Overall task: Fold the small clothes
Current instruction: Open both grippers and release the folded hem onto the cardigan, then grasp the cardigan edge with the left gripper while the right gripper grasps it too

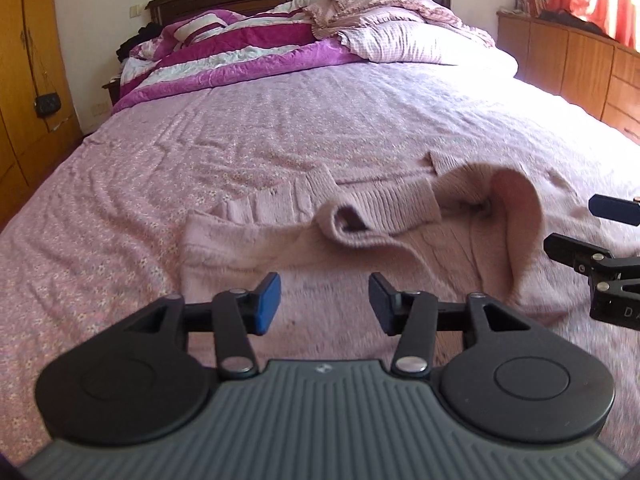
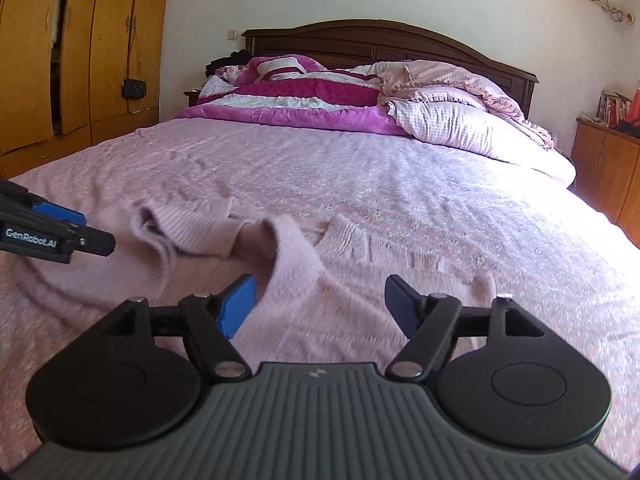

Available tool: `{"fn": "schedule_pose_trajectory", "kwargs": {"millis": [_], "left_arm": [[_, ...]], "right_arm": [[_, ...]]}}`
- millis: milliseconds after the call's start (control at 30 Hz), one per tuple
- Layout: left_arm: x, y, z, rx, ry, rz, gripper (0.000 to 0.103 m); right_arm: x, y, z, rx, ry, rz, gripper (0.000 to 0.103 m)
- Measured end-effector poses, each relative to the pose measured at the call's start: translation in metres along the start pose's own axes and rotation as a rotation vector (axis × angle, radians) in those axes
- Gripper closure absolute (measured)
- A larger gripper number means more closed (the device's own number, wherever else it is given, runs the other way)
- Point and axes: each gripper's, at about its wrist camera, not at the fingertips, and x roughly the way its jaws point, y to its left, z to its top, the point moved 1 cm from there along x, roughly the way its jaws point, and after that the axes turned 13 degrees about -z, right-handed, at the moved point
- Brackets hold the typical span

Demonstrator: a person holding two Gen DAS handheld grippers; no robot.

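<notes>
My left gripper (image 1: 324, 302) stands open, nothing between its blue pads, and my right gripper (image 2: 318, 306) gapes wider, also empty. Under both lies the pink sweater (image 1: 400, 236), rumpled on the bedspread (image 1: 280, 120), its near part blurred and hidden behind my housings. A folded-over flap rises at two o'clock from my left fingers. The frame cuts off my right gripper at three o'clock. Quilts (image 2: 304, 96) pile at twelve.
</notes>
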Motion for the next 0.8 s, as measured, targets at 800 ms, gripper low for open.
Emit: {"fn": "schedule_pose_trajectory", "kwargs": {"millis": [800], "left_arm": [[0.022, -0.033, -0.031, 0.207, 0.059, -0.033, 0.049]], "right_arm": [[-0.021, 0.031, -0.031, -0.108, -0.001, 0.068, 0.021]]}}
